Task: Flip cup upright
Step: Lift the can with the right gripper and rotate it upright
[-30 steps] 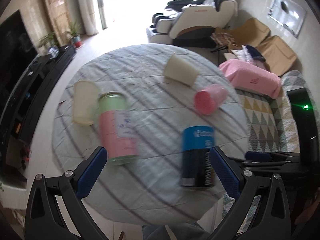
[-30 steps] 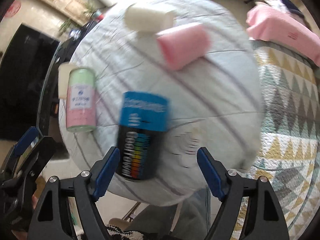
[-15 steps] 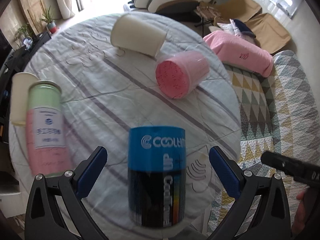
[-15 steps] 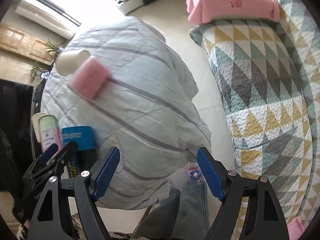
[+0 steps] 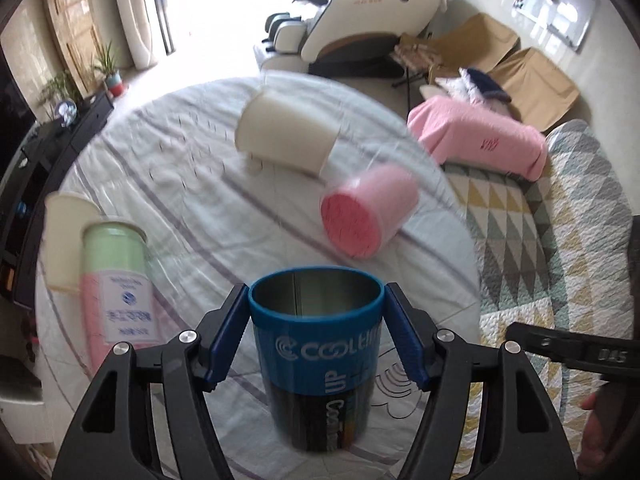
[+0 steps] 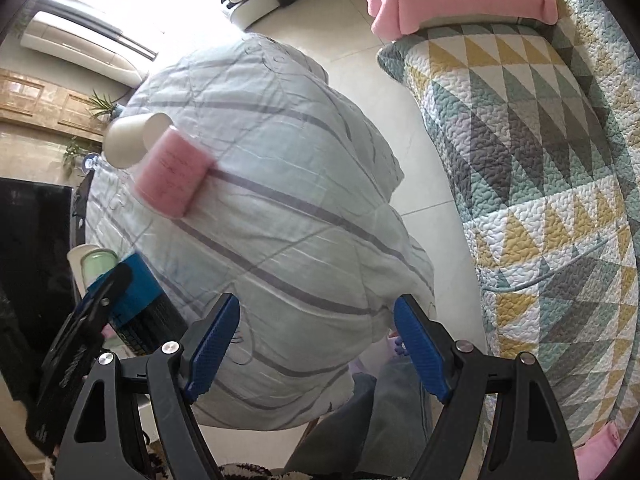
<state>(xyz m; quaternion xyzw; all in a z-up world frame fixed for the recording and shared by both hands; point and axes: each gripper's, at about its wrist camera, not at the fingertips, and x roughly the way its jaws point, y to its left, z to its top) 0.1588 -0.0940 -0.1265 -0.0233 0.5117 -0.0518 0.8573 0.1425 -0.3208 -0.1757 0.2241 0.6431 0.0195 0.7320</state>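
**Now the blue cup is pinched, mouth up**

Over at the far left of the round cloth-covered table (image 5: pixel 168 168), a cream cup (image 5: pixel 66 240) stands beside a green-and-pink can (image 5: pixel 116 280). Neither is touched.

Nearer the middle, the left gripper (image 5: pixel 316 332) has its blue pads pressed against both sides of the blue cup (image 5: pixel 316 344), just under the rim. The cup's long axis runs roughly vertical between the jaws, its open mouth facing up and away from the gripper body, its dark base lower down and seemingly clear of the cloth, though blur makes that hard to judge. Half a second ago those jaws were spread wide around the cup, whose closed end was then on top; now they have closed and the metal interior shows.

Beyond it lie a second cream cup (image 5: pixel 286 140) and a pink cup (image 5: pixel 368 216), both on their sides, just beside one another.

To the right, the right gripper (image 6: pixel 316 340) hangs off the table edge, jaws spread with nothing between them, well apart from the cup. The left hand is plainly the nearer one, so setting the cup down looks like its job.
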